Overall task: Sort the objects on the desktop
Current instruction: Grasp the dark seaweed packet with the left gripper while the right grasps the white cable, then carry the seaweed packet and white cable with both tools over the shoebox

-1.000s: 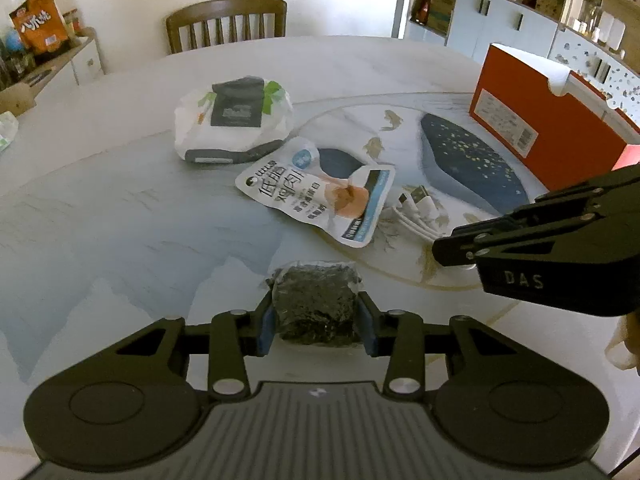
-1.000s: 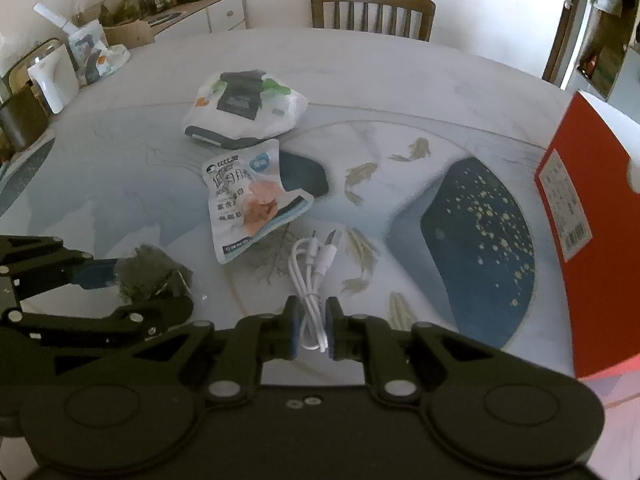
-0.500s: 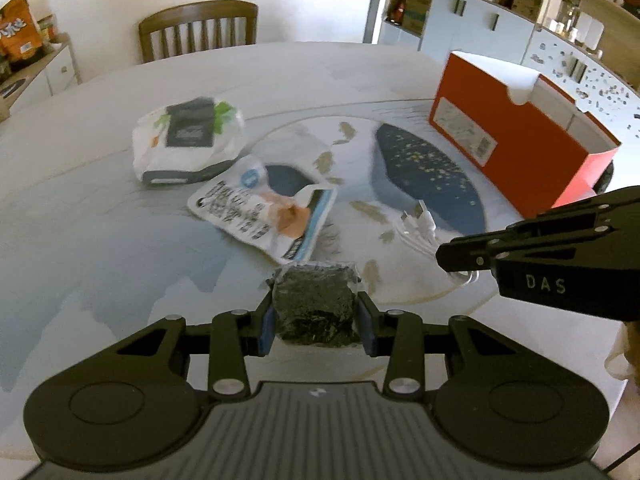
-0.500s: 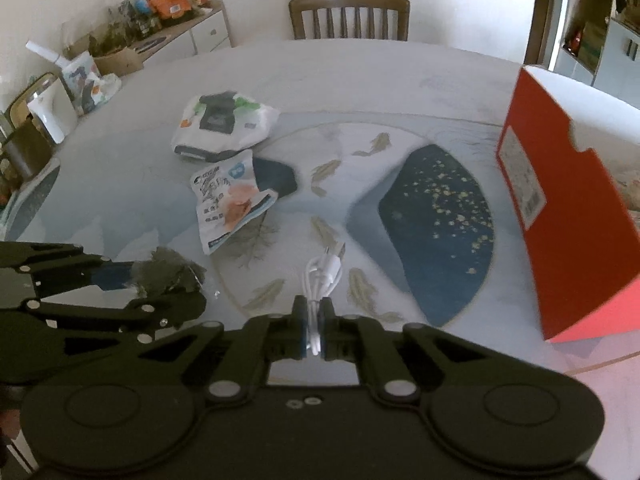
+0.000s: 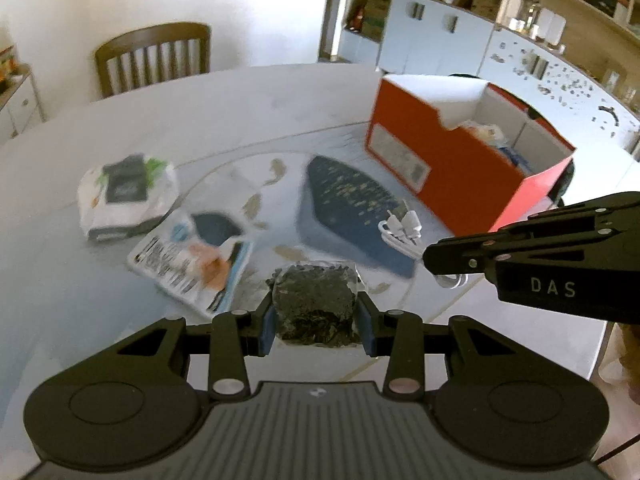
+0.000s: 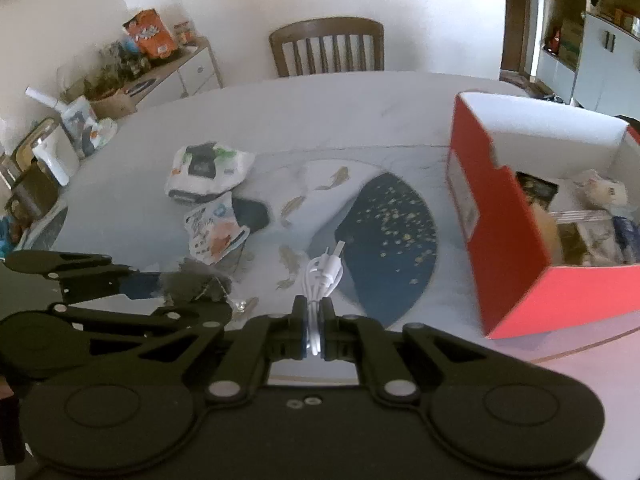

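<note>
My left gripper (image 5: 316, 316) is shut on a dark packet in clear wrap (image 5: 314, 304), held above the table. My right gripper (image 6: 314, 320) is shut on a coiled white cable (image 6: 322, 276), also lifted; the cable also shows in the left wrist view (image 5: 400, 230), with the right gripper's fingers (image 5: 460, 258) at its end. The open red box (image 6: 516, 240) stands to the right with several items inside. A white wipes pack (image 5: 128, 192) and a flat printed snack pouch (image 5: 192, 260) lie on the table at the left.
The round marble table (image 6: 320, 120) has a dark blue fish-pattern patch (image 6: 392, 236) in the middle. A wooden chair (image 6: 326, 46) stands at the far side. A cluttered sideboard (image 6: 132, 76) is at the left, cabinets (image 5: 440, 40) at the right.
Both grippers have risen and swung right toward the red box, carrying the dark packet and the cable. The box interior has come into view.
</note>
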Demonstrator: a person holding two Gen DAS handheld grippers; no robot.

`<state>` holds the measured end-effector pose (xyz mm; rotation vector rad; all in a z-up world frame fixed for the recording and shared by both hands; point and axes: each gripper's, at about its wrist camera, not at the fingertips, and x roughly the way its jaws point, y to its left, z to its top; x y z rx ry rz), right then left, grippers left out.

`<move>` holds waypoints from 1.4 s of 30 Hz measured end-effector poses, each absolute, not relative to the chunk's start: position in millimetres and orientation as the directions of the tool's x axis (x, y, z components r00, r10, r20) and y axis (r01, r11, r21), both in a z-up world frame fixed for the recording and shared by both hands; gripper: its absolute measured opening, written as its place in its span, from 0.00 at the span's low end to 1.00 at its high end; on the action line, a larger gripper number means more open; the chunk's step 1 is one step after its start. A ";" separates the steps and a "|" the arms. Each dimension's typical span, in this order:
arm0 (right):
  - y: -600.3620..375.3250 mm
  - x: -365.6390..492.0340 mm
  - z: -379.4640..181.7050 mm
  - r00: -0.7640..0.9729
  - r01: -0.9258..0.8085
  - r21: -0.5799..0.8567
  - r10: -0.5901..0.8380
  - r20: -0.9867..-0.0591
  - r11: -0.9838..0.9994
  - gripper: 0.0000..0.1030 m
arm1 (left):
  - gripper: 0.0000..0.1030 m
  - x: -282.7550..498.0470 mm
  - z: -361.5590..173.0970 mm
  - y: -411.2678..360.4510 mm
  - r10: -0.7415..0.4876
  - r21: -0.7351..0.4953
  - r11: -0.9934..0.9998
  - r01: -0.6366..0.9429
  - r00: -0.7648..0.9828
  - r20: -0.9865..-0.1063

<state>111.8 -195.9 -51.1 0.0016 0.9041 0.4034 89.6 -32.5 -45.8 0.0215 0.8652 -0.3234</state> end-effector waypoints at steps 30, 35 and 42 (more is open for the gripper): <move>-326.7 138.8 0.9 0.678 -0.244 0.178 0.298 -0.671 0.953 0.05 | 0.38 132.7 4.5 -159.1 -0.383 -0.098 0.893 0.440 0.626 -0.680; -353.6 148.9 -1.9 0.678 -0.228 0.183 0.291 -0.675 0.956 0.05 | 0.38 145.3 7.9 -183.8 -0.383 -0.089 0.889 0.449 0.624 -0.681; -386.9 163.5 -5.6 0.669 -0.214 0.187 0.283 -0.687 0.959 0.05 | 0.38 166.1 6.1 -213.6 -0.376 -0.072 0.886 0.457 0.620 -0.689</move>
